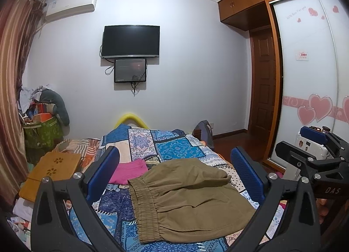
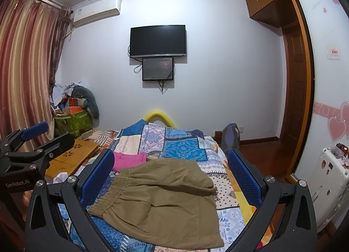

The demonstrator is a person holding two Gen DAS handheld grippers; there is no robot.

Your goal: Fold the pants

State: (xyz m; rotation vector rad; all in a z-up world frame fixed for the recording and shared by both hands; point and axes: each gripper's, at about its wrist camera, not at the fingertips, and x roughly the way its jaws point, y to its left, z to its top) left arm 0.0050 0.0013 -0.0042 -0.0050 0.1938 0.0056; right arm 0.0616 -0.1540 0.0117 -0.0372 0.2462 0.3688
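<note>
Olive-brown pants (image 1: 185, 199) lie folded into a compact stack on the patchwork bedspread (image 1: 170, 147), elastic waistband toward the left. They also show in the right wrist view (image 2: 161, 204). My left gripper (image 1: 174, 173) is open and empty, held above the pants with its blue pads (image 1: 102, 173) wide apart. My right gripper (image 2: 172, 173) is open and empty above the same pants, pads (image 2: 244, 175) spread. The right gripper also shows at the right edge of the left wrist view (image 1: 314, 143), and the left gripper at the left edge of the right wrist view (image 2: 35, 136).
A pink garment (image 1: 130, 171) lies just beyond the pants. A wooden lap tray (image 1: 52, 171) sits at the bed's left side. A green storage bin (image 1: 41, 132) piled with clutter stands by the curtain. A white suitcase (image 2: 327, 186) and wardrobe (image 1: 309, 73) are on the right.
</note>
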